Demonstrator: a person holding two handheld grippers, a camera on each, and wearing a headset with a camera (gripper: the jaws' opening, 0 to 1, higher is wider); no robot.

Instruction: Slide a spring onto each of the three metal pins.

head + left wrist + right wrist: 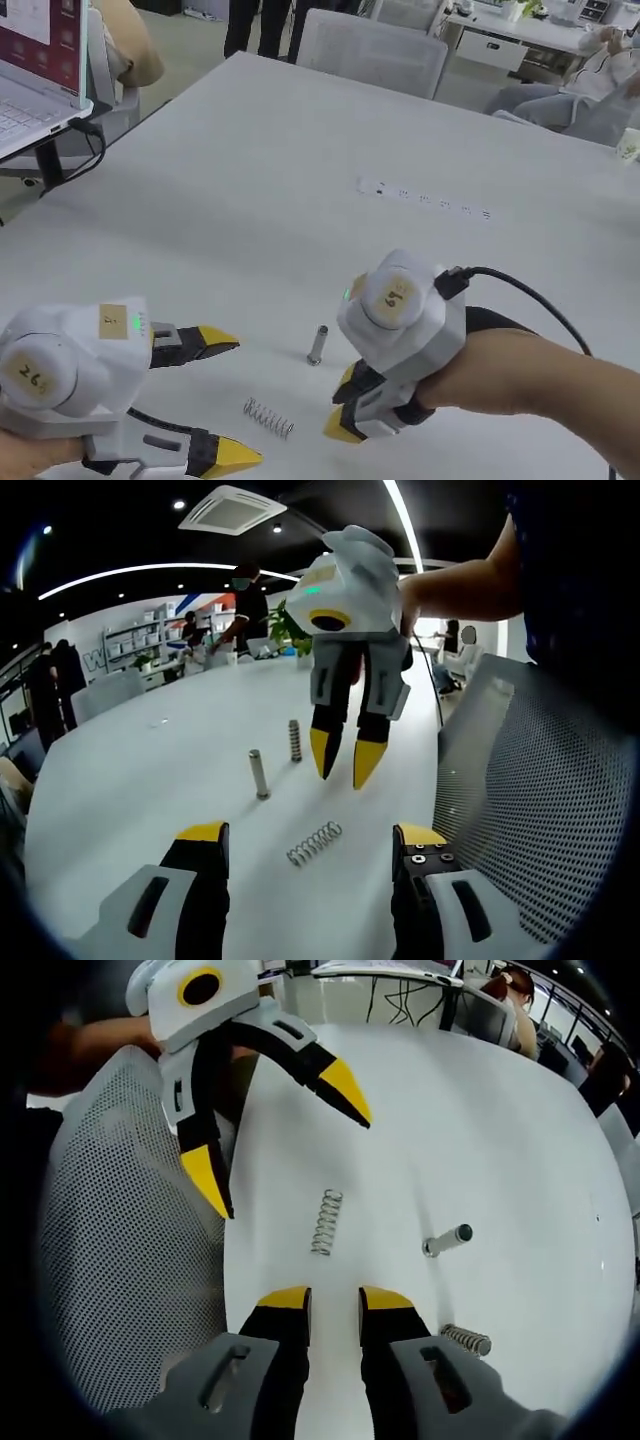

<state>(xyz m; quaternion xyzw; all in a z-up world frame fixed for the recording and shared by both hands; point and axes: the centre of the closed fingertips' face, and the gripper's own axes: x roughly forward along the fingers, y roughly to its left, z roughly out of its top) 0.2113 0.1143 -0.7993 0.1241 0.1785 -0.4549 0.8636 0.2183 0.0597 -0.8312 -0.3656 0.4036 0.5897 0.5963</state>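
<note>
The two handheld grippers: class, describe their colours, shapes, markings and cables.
Both have white rounded housings and black jaws ending in pointed yellow tips. The left gripper bears a round tan sticker with handwritten digits and a green light. The right gripper has a similar sticker, a green light, and a black cable leaving its rear.

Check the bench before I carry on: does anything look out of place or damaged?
Only the spring lying flat on the table, loose beside the bare upright pin. A second pin behind it already wears its spring. Nothing looks bent or spilled.
</note>
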